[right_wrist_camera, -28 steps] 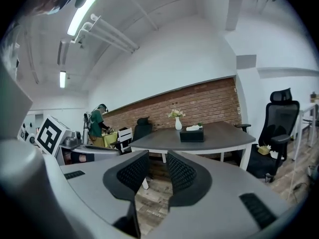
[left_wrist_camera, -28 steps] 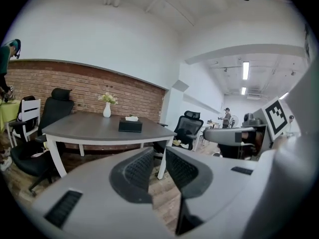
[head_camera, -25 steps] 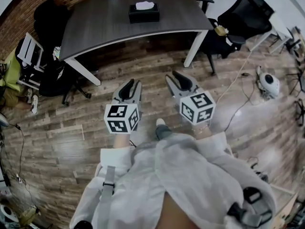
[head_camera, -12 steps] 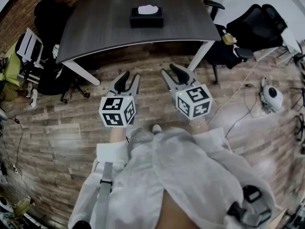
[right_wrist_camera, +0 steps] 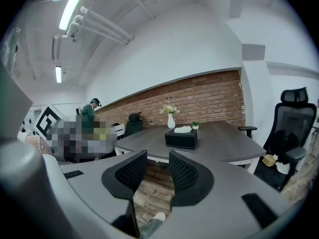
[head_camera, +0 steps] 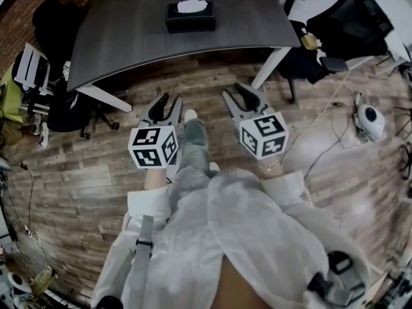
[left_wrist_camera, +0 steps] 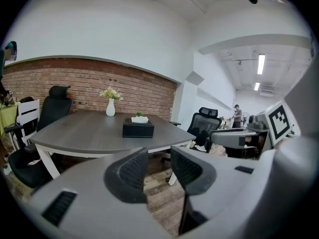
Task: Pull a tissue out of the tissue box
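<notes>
Tissue box [head_camera: 190, 18], black rectangular, sits on woodgrain table [head_camera: 244, 19].

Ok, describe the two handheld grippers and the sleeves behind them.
The left gripper and the right gripper have pale grey plastic bodies and curved jaws lined with black mesh-textured pads. Each carries a white cube printed with black square markers. No cables show. The right gripper's jaws are opening, nothing between them. The person wears long, loose light grey sleeves.
</notes>
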